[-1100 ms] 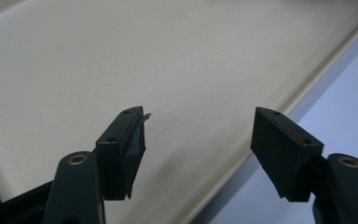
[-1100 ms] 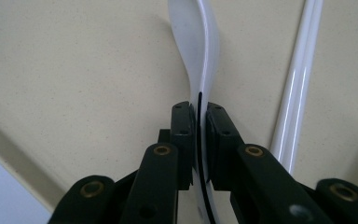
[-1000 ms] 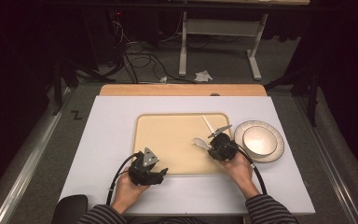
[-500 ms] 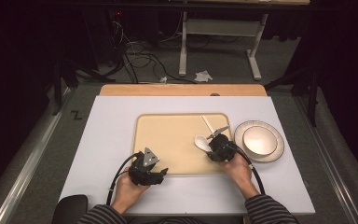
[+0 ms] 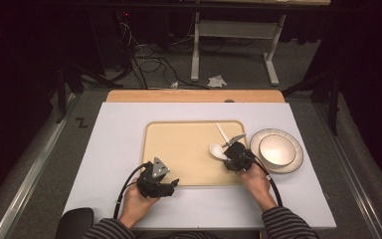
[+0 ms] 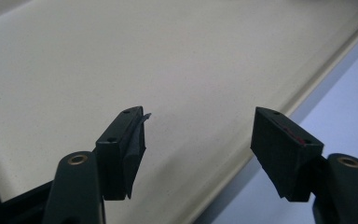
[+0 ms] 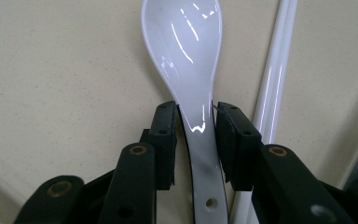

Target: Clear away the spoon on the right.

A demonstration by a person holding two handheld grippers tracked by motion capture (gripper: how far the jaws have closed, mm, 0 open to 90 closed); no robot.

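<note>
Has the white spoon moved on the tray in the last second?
Yes. The white spoon lies slightly farther from the plate, toward the tray's middle; the right gripper has closed on its handle.

floor [image 5: 328,64]: grey carpet, pretty dark all round, well beyond the tongs
cables [image 5: 144,64]: messy tangle on the floor, far left past them
desk legs [image 5: 234,50]: white frame straight ahead, far off
paper scrap [image 5: 217,80]: crumpled, by those legs
light: only the table [image 5: 119,134] is lit
</note>
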